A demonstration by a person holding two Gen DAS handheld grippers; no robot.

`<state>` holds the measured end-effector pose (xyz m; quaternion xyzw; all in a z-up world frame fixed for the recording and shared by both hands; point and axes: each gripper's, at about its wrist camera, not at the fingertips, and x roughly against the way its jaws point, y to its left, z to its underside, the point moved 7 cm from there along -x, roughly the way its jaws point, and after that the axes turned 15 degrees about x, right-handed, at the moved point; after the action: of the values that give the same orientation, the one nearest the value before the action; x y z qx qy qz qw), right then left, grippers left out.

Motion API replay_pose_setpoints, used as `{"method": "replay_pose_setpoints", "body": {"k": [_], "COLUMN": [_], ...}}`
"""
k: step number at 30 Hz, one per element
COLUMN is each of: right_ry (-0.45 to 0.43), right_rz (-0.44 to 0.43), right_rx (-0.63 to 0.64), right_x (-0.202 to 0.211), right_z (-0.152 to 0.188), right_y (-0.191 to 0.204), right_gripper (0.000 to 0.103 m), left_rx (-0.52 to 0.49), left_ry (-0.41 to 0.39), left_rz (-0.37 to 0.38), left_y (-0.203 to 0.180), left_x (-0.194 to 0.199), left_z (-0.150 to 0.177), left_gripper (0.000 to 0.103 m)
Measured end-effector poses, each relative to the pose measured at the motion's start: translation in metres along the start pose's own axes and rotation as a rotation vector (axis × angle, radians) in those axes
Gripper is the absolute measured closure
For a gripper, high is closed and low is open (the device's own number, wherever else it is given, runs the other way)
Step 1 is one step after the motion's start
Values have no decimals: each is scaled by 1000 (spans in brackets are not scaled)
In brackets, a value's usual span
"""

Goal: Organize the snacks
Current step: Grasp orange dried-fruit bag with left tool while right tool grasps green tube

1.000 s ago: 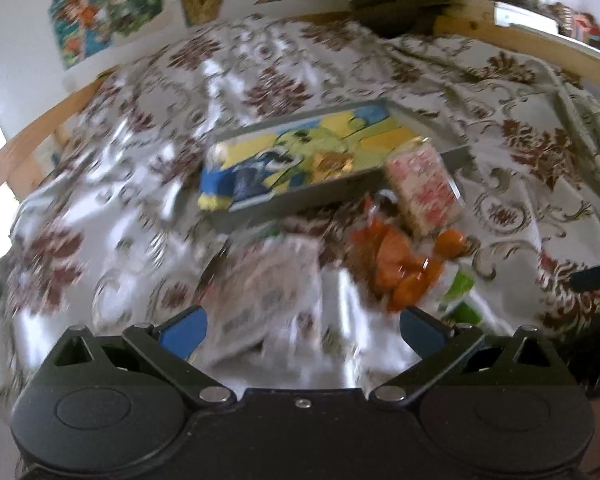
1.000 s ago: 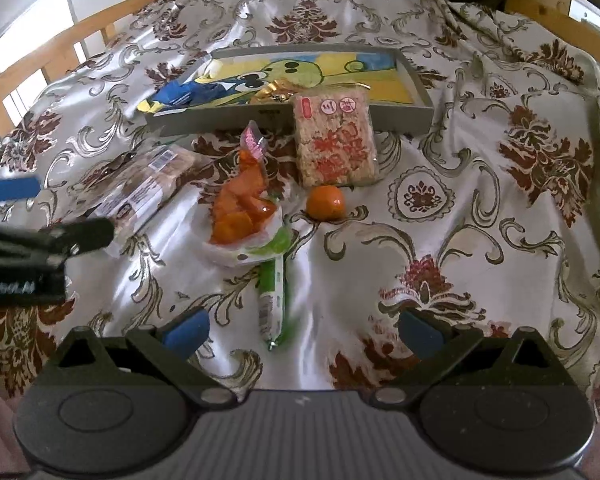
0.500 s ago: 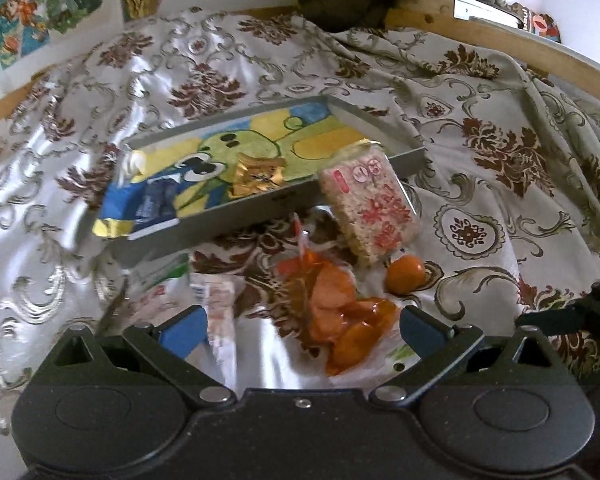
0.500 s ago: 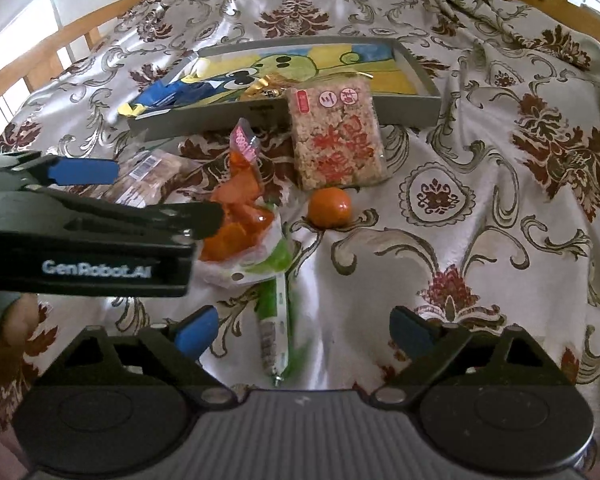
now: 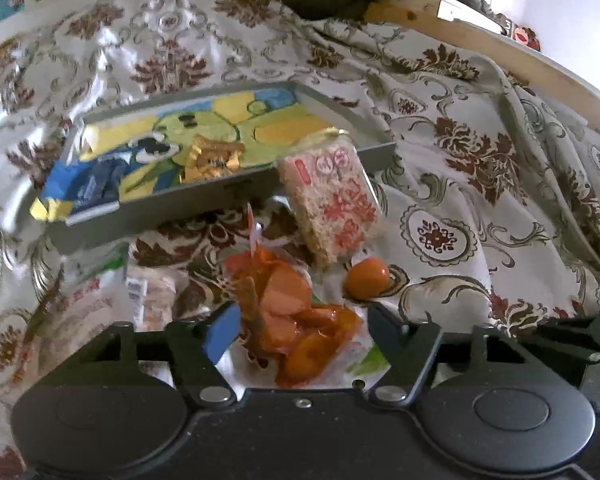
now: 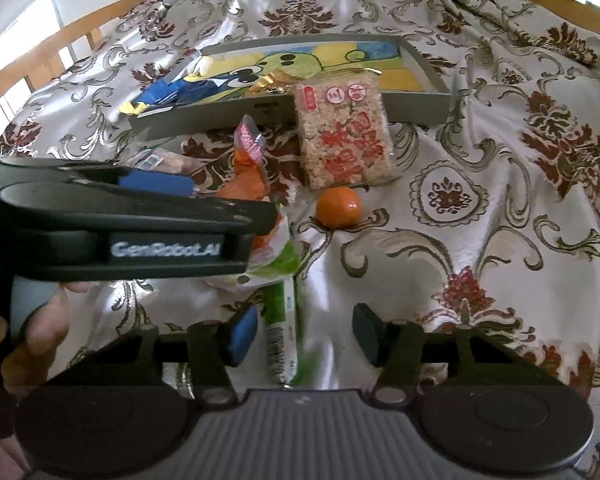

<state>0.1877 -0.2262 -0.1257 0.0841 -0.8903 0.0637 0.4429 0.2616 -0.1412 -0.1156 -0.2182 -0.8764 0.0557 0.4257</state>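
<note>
Left wrist view: left gripper [image 5: 300, 330] sits low centre of frame, jaws part-way apart and closing, straddling a clear bag of orange snack pieces [image 5: 296, 316]; the blue left pad is at the bag's edge, but whether the pads press on it cannot be told. Small orange fruit [image 5: 366, 279] lies just right of the bag, on the patterned cloth [image 5: 480, 184]. A rice-cracker pack [image 5: 332, 204] leans tilted against the front wall of the grey tray [image 5: 376, 152], mid frame. Inside the tray: a blue packet [image 5: 88, 192] at left, hanging over the corner, and a gold wrapper [image 5: 212, 158] near the middle. A pale packaged snack [image 5: 152, 292] lies at lower left, blurred. Right wrist view: right gripper [image 6: 302, 334] at lower centre, jaws narrower and closing, a green-and-white stick pack [image 6: 282, 334] between them; pads appear clear of it. The left gripper crosses the left side of this frame with a person's hand [image 6: 40, 328] under it at lower left. Fruit just below the cracker pack, centre frame.
</note>
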Motion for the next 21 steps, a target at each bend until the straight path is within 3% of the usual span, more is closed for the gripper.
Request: {"method": "replay_pose_setpoints", "body": {"k": [3,7,9,10,15,16,17,18,21], "right_ry": [5,19,17,17,-2,-4,-7,-10,-22], "right_rz": [-15,-14,-7,-2,40,45,47,45,38], "right_rx": [9,23,30,35,95,101,103,99,83], "right_x": [-5,-14,-19,-21,-25,-25,-24,-24,-21], "right_z": [0,0,-1,-1,-5,-6,-6,-6,-7], "right_y": [4,8,9,11,19,20,20,19,17], "right_gripper": [61,65,68,70,79,81,81,82,83], "left_rx": [17,23,42,52,107,124,135,156,192], "left_ry": [6,33,40,43,52,46,39,39,44], "left_rz": [-11,-43,-34,-24,0,0,2,6,8], "left_y": [5,10,12,13,17,19,21,23,28], "left_x": [-5,-14,-17,-18,-18,-18,-16,-14,-12], "left_z": [-1,-1,-1,-2,-1,-2,-3,-5,-6], "left_gripper": [40,43,45,52,54,65,66,75,76]}}
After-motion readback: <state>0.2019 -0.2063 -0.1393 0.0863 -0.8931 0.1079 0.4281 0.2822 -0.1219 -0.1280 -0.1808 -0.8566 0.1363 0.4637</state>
